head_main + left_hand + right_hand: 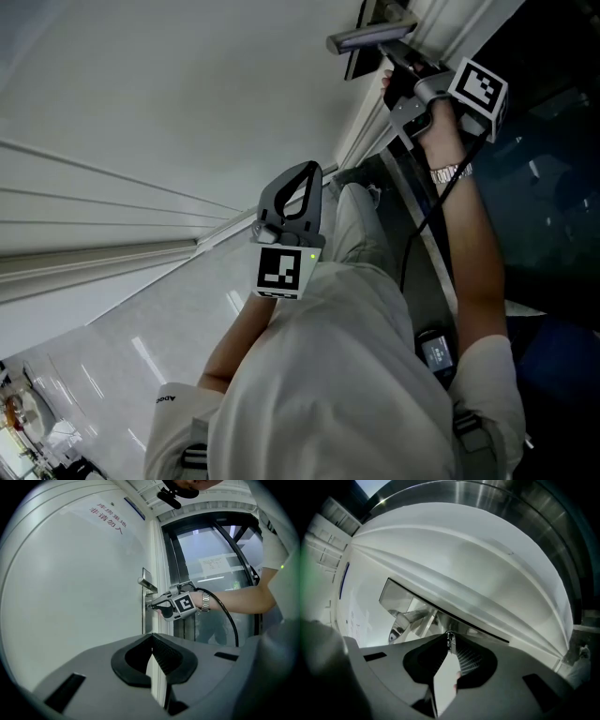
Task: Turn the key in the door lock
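While the person stands close to the white flat door (187, 94), the right gripper (450, 642) is pinching the small silver metal key (450, 637) between its black ribbed tips. In the right gripper view the key sits at the shiny rectangular metal lock plate (401, 595), near the silver lever handle (410, 618). The left gripper view shows this from the side: the right gripper points level at the door edge, with its tips at the plate just under the lever. Its white cube with black square markers (480, 86) is turned away from the door. A metal wristwatch (450, 173) is on the arm that holds it, and a black cable (229, 620) hangs from it.

The left gripper (151, 638) is pressed together with nothing between its tips. It is held in the air well apart from the lock, also pointing toward the door. Red characters (108, 517) are printed high on the door, but they are too small for me to read. Beside the door frame there is a dark-framed glass panel (211, 573)
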The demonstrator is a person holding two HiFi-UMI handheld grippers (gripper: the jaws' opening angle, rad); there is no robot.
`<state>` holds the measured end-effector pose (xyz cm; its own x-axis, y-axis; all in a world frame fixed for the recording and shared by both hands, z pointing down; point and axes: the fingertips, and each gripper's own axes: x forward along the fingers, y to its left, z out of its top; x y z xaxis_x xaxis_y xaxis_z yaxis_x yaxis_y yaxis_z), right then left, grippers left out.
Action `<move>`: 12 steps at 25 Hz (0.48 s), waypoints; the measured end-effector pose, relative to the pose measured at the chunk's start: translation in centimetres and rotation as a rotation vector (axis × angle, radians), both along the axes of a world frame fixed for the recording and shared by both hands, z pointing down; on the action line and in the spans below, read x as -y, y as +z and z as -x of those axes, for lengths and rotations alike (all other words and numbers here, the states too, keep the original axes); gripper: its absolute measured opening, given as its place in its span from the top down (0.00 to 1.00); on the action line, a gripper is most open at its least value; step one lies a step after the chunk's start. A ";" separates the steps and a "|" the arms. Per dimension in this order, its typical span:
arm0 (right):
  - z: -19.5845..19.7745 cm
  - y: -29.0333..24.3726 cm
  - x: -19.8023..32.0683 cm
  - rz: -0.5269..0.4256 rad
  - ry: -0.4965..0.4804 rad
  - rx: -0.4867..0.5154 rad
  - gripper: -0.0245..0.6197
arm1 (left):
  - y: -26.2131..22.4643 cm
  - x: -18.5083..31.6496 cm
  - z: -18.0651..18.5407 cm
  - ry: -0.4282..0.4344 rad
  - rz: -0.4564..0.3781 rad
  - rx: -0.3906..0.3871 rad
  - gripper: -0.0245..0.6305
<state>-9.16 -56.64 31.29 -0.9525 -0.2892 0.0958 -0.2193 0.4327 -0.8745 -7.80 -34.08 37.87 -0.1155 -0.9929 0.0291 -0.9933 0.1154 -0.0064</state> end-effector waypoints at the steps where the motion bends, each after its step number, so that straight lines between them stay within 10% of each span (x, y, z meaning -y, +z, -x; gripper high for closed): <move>1: 0.0 0.1 0.0 -0.008 -0.001 -0.004 0.90 | 0.1 0.0 0.0 0.001 -0.001 0.002 0.95; 12: -0.4 1.3 -0.2 -0.046 -0.032 -0.029 0.84 | 0.7 0.7 0.4 0.007 0.010 -0.006 0.95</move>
<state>-8.78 -56.46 32.58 -0.9582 -0.2637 0.1106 -0.2297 0.4794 -0.8470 -8.17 -34.76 38.59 -0.1087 -0.9933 0.0392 -0.9941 0.1087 -0.0016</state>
